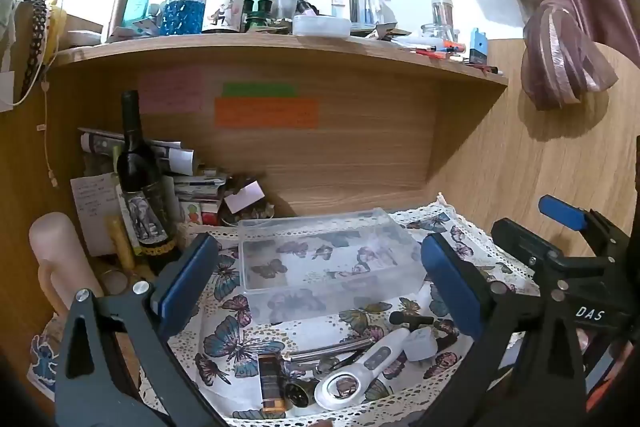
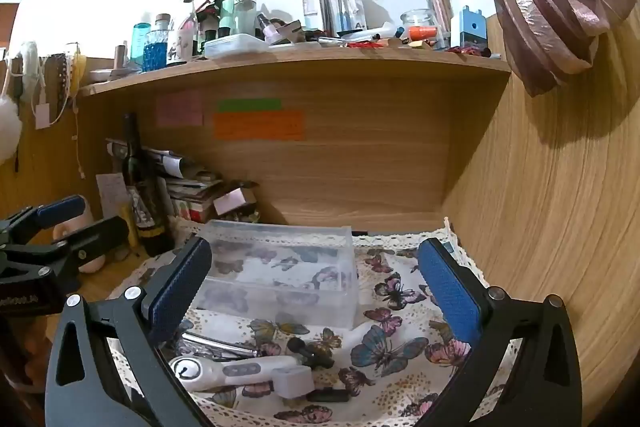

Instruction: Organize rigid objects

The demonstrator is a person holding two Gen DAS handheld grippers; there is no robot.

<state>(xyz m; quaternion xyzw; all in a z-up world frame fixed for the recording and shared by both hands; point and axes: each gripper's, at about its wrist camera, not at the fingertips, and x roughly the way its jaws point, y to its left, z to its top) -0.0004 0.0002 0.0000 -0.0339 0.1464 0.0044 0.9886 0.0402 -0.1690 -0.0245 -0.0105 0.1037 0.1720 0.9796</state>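
Observation:
A clear plastic box (image 1: 328, 259) stands empty on the butterfly cloth (image 1: 232, 339); it also shows in the right wrist view (image 2: 280, 275). In front of it lies a pile of small items: a white lighted magnifier (image 1: 360, 375) (image 2: 232, 371), a metal rod (image 1: 332, 349), an amber lighter (image 1: 271, 383), a small black microphone-like piece (image 1: 408, 319) (image 2: 308, 349) and a translucent cap (image 1: 420, 345) (image 2: 294, 383). My left gripper (image 1: 320, 291) is open and empty above the pile. My right gripper (image 2: 316, 291) is open and empty, over the same items.
A dark wine bottle (image 1: 140, 179) and stacked papers (image 1: 180, 163) stand at the back left of the desk niche. A pink candle (image 1: 56, 255) is at the left. The shelf above (image 1: 280, 45) is crowded with bottles. A wooden wall (image 2: 560, 227) closes the right.

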